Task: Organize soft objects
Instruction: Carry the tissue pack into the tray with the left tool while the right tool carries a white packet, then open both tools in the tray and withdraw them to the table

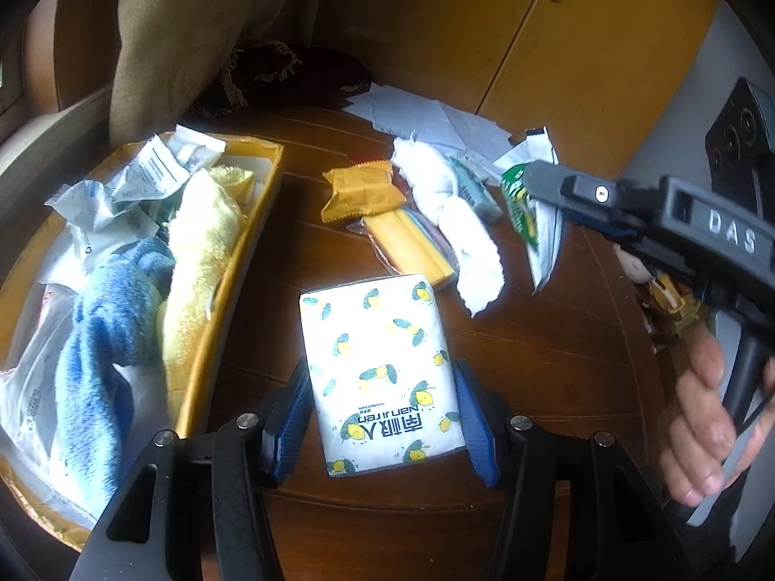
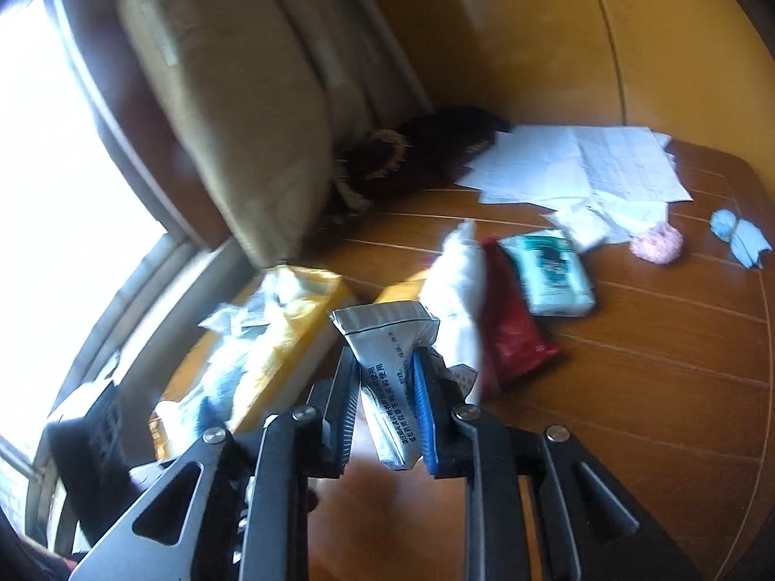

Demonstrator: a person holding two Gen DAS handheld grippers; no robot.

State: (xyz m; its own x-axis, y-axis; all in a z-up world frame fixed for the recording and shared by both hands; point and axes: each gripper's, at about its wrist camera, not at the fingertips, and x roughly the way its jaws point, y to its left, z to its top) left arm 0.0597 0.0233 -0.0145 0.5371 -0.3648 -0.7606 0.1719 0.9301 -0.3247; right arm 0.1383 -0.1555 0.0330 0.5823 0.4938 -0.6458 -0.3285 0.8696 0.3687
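I am holding my left claw (image 1: 382,416) over the wooden worktop (image 1: 557,339), its blue pads pressing on both long sides of a white tissue pack (image 1: 380,373) printed with lemons. The pack is tilting away from me, its far end near a yellow packet (image 1: 416,247).

My right claw (image 2: 387,416) is clamped on a silver-white sachet (image 2: 387,368) with black print, which is sticking up between the pads, clear of the worktop. In the left wrist view that claw is reaching in from the right, my hand (image 1: 702,416) wrapping round its handle, and the sachet is hanging from its tip near a green-printed wrapper (image 1: 520,203).

To my left the yellow tray (image 1: 242,261) is carrying a blue towel (image 1: 101,339), a pale yellow towel (image 1: 203,261) and crumpled white wrappers (image 1: 121,193).

On the worktop, beyond the tissue pack, an orange snack packet (image 1: 361,191), a rolled white cloth (image 1: 455,227) and a teal tissue pack (image 2: 552,271) are lying close together. Loose papers (image 2: 581,164) are lying further back, with a pink fluffy ball (image 2: 656,242) and a small blue item (image 2: 738,237) beside them.
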